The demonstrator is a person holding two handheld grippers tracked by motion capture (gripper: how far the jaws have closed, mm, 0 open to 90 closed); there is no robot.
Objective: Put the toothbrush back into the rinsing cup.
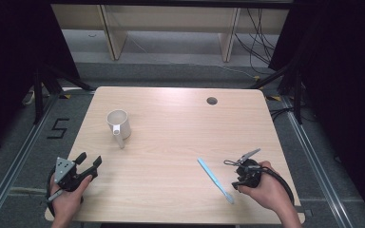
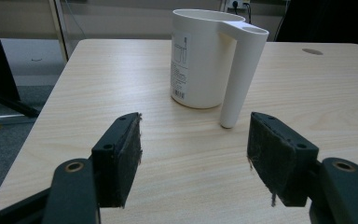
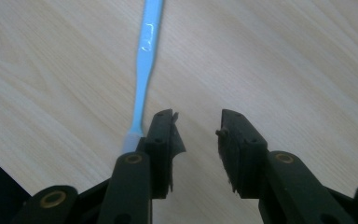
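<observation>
On the pale wood-grain table (image 1: 171,156), seen from the high view, a white plastic cup with a long tube-shaped handle (image 1: 119,125) stands upright toward the far left, and a light blue plastic toothbrush (image 1: 215,179) lies flat near the front right, angled with one end toward the table's front edge. A round cable hole (image 1: 212,100) sits near the far edge. The person's left hand (image 1: 66,197) holds the left gripper (image 1: 89,161) at the front left corner, its jaws spread and pointing toward the cup but well apart from it. The right hand (image 1: 266,187) holds the right gripper (image 1: 235,184) just beside the toothbrush's near end. Along the left gripper view, the two black padded jaws stand wide apart with nothing between them, and the white cup (image 2: 205,58) rises ahead with a printed label on its side, its handle reaching down to the tabletop. Along the right gripper view, the jaws are parted over bare wood, and the blue toothbrush (image 3: 147,60) runs away from the outer side of one jaw, outside the gap; whether it touches that jaw I cannot tell.
</observation>
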